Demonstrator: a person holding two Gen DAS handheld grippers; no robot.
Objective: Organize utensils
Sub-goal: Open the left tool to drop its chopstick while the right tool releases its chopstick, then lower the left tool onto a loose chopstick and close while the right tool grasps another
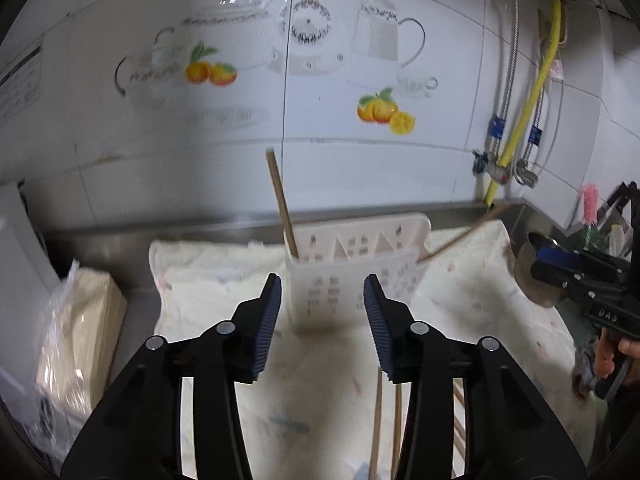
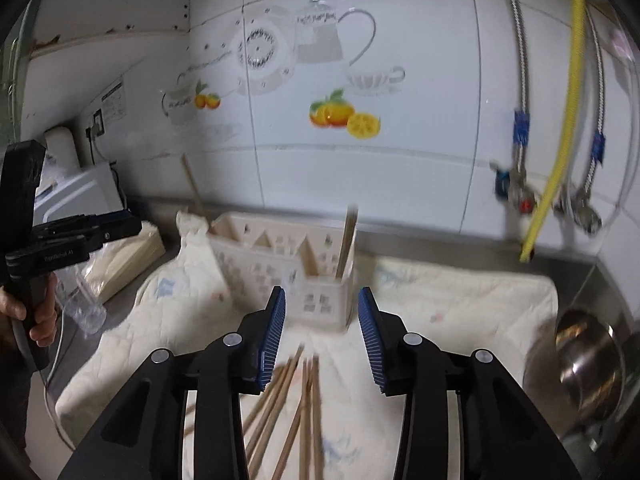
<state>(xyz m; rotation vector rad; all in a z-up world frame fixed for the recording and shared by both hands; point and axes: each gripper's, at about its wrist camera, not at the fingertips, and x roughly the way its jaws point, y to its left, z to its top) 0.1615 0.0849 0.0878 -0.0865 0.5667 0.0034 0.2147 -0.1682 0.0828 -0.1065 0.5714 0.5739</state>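
Nearest in the right wrist view, the right gripper has its blue ribbed pads spread wide apart with nothing between them. Just below and past the fingertips, from 5 to 7 o'clock, a loose bundle of thin brown wooden chopsticks lies fanned on the cream quilted cloth that covers the steel counter.

The left gripper likewise stands open and empty; a few of those chopsticks show at 5 o'clock beneath its right finger.

Further on, at the centre of both views, the white perforated plastic utensil caddy stands upright on the cloth. One single wooden chopstick leans in its left compartment, rising toward 12 o'clock, and another wooden chopstick sticks out of the caddy's right end, slanting toward 2 o'clock. From the right wrist the caddy shows an upright stick in its near right compartment.

At 9 o'clock in the left view a plastic-wrapped pack of pale sheets rests beside the cloth. At 4 o'clock in the right view a shiny round steel bowl sits at the cloth's edge.

Farthest back is the white tiled wall with a teapot and orange decal, and at 2 o'clock a yellow corrugated hose runs down beside braided metal hoses.
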